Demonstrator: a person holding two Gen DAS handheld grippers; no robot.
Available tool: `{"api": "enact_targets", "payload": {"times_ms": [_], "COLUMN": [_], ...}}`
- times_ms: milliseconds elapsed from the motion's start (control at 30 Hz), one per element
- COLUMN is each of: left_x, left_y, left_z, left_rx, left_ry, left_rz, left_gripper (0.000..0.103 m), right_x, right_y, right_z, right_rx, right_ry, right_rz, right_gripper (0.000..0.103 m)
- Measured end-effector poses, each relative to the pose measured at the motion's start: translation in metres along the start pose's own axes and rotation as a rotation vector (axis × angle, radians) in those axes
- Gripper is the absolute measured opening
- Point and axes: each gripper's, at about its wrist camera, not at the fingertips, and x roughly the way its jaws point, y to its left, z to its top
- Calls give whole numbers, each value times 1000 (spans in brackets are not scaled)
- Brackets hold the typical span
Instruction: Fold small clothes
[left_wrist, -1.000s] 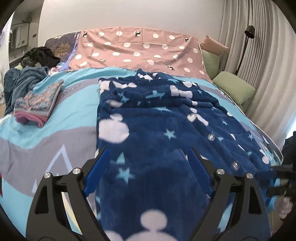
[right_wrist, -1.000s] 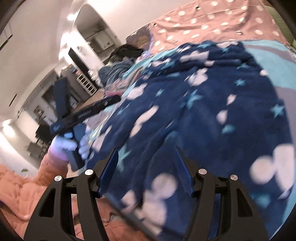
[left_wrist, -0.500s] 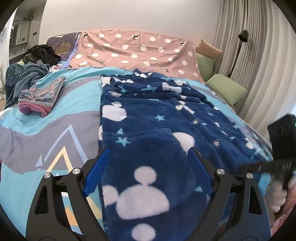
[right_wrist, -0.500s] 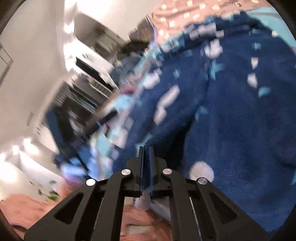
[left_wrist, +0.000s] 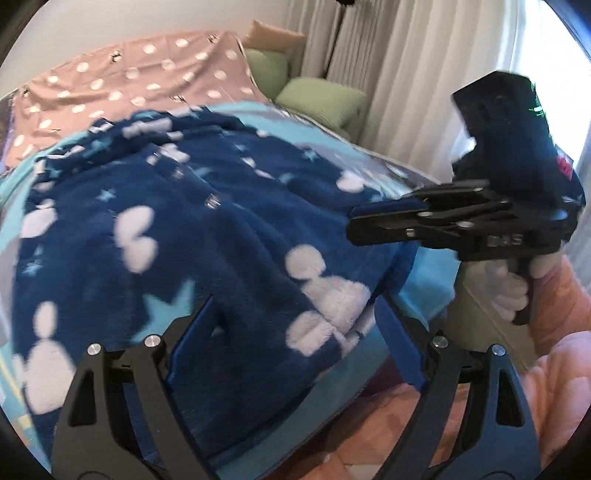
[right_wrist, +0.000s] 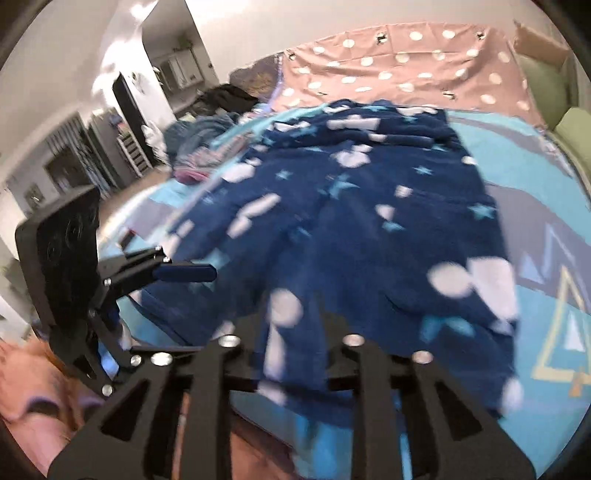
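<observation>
A navy fleece garment (left_wrist: 207, 236) with white blobs and pale stars lies spread on the cyan bedspread (right_wrist: 546, 206). My left gripper (left_wrist: 295, 332) is open wide, its blue pads (left_wrist: 192, 332) astride the garment's near hem at the bed's edge. It also shows side-on as the left gripper (right_wrist: 199, 273) in the right wrist view. My right gripper (right_wrist: 291, 321) has a bunch of the hem (right_wrist: 284, 350) between its fingers, draped over its frame, and its jaws are opening slightly. From the left wrist view the right gripper (left_wrist: 354, 225) sits at the garment's right edge.
A pink dotted sheet (left_wrist: 122, 70) covers the bed's head, with green pillows (left_wrist: 317, 99) and pale curtains (left_wrist: 399, 74) to the right. Folded clothes (right_wrist: 192, 166) and a dark heap (right_wrist: 225, 96) lie at the far left. A hand (left_wrist: 513, 291) in an orange sleeve holds the right gripper.
The left gripper swung right and dropped nearer the garment's near hem, bringing the right gripper into its view. The right gripper went from open to shut tight, then parted a little around fabric.
</observation>
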Motion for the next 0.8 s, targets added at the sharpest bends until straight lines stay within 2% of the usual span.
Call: {"api": "enact_targets", "payload": {"times_ms": [33, 100, 133, 200, 233, 267, 333, 433, 500, 533, 567, 633, 733, 800], "left_x": [7, 18, 19, 11, 5, -3, -15, -29, -33, -34, -33, -28, -11, -1], "left_y": [-1, -1, 1, 8, 15, 27, 42, 52, 48, 42, 32, 15, -2, -8], "left_z": [-1, -5, -7, -6, -4, -2, 0, -1, -6, -8, -11, -15, -18, -19], "left_rx": [16, 35, 30, -6, -41, -104, -167, -191, -196, -184, -151, -84, -31, -1], "left_ry": [13, 37, 40, 27, 26, 12, -23, -52, -51, -47, -36, -24, 18, 30], "left_rz": [22, 66, 76, 63, 46, 22, 21, 42, 4, -7, -14, 17, 19, 48], "left_gripper": [87, 78, 70, 44, 22, 11, 8, 7, 10, 23, 49, 67, 68, 68], "right_x": [0, -2, -4, -7, -7, -6, 0, 17, 29, 32, 32, 25, 10, 4], "right_y": [-3, -8, -7, 3, 9, 19, 38, 54, 54, 52, 49, 42, 26, 18], "right_z": [-4, -13, -17, -24, -27, -29, -33, -36, -38, -39, -39, -38, -33, -31], "right_rx": [12, 24, 14, -57, -97, -152, -256, -349, -375, -377, -371, -339, -254, -218], "right_ry": [-1, -16, -23, -36, -37, -39, -32, 5, 31, 39, 40, 24, -19, -36], "right_rz": [-8, -12, -19, -45, -54, -58, -61, -97, -128, -135, -132, -110, -113, -133], "right_gripper": [28, 30, 35, 40, 48, 57, 61, 62, 62, 62, 62, 62, 62, 62]}}
